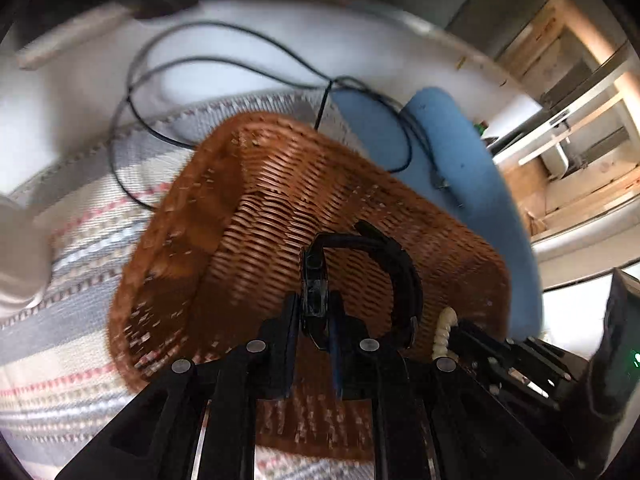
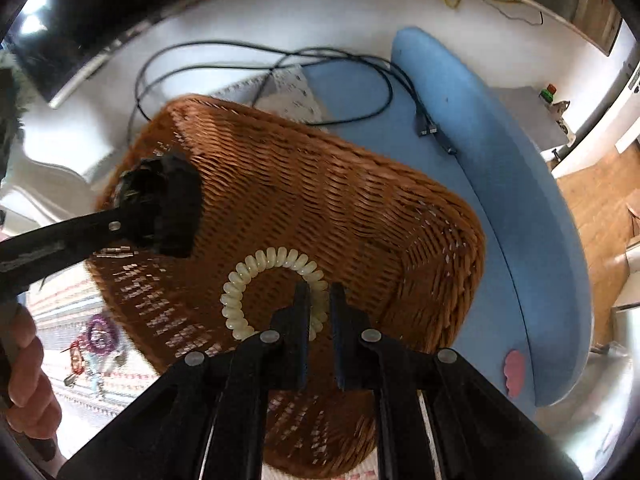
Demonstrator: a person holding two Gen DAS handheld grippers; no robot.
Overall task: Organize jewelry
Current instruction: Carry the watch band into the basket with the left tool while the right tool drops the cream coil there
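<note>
1. The left gripper (image 1: 314,312) is nearly closed, its two fingers pinching the case of a black wristwatch (image 1: 360,276); the strap arches up and to the right of the fingers, above the inside of the basket.
2. The right gripper (image 2: 320,308) is also almost shut, clamped on one side of a cream spiral bracelet (image 2: 256,280). The rest of the coil loops out to the left of the fingers, hanging over the basket's interior near its nearer rim.
3. In the right wrist view the left gripper (image 2: 132,216) reaches in from the left edge with the wristwatch (image 2: 168,208) at its tip, over the basket's left side. A bare hand (image 2: 24,372) grips its handle at the lower left.
4. In the left wrist view the bracelet (image 1: 444,332) shows just to the right of the watch, with the right gripper's black frame behind it; the two tools are close together.
5. The brown wicker basket (image 2: 360,208) sits under both grippers, resting on a striped woven mat (image 1: 72,248). Its inside looks bare apart from what the grippers hold above it, though blur hides fine detail.
6. On the mat beside the basket's left wall lies a small cluster of jewelry (image 2: 96,340), with a purple beaded loop and a reddish piece; the rest is too blurred to name.
7. Past the basket's far right side lies a blue pad (image 2: 480,128), overlapping the mat's far corner.
8. Black cables (image 1: 168,64) loop across the white surface (image 1: 280,28) beyond the basket and run onto the blue pad.
</note>
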